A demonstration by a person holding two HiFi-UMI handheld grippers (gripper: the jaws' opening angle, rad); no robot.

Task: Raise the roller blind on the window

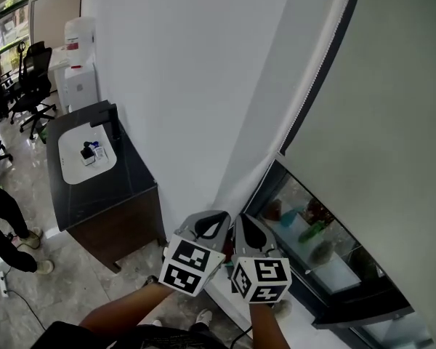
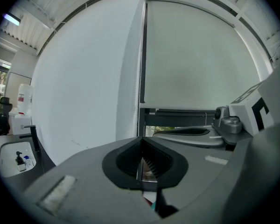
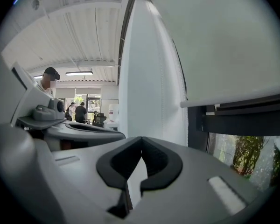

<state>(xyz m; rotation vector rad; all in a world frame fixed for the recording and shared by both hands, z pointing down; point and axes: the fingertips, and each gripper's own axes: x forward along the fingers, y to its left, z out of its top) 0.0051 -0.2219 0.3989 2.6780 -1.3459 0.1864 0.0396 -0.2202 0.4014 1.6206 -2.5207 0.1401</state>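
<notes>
**Both grippers closed and empty by the half-lowered blind**

We're looking down from the head view, and the left gripper (image 1: 224,217) and the right gripper (image 1: 241,218) are riding side by side, nearly touching, each showing its black-and-white marker cube. They're pointing at the lower left corner of the dark-framed window (image 1: 327,307), just beside the plain white wall (image 1: 182,86).

The pale grey fabric roller blind (image 1: 378,115) is hanging over the upper part of the window, and its bottom edge is leaving a strip of glass uncovered beneath it. The thin white bead chain (image 1: 296,115) is running down the blind's left edge, right against the dark frame.

In the left gripper view, the left gripper (image 2: 141,141) is showing its jaws pressed together at the tips, with nothing pinched. The blind (image 2: 196,55) is filling the space ahead, with its bottom edge above the tips.

In the right gripper view, the right gripper (image 3: 141,152) is likewise keeping its jaws together and empty. The blind (image 3: 233,36) is sitting up to the right, the chain (image 3: 166,92) is hanging along the white wall, and green plants (image 3: 245,157) are showing through the bare glass.

Off to the left, a dark cabinet with a white oval top (image 1: 94,173) is standing against the wall.
</notes>
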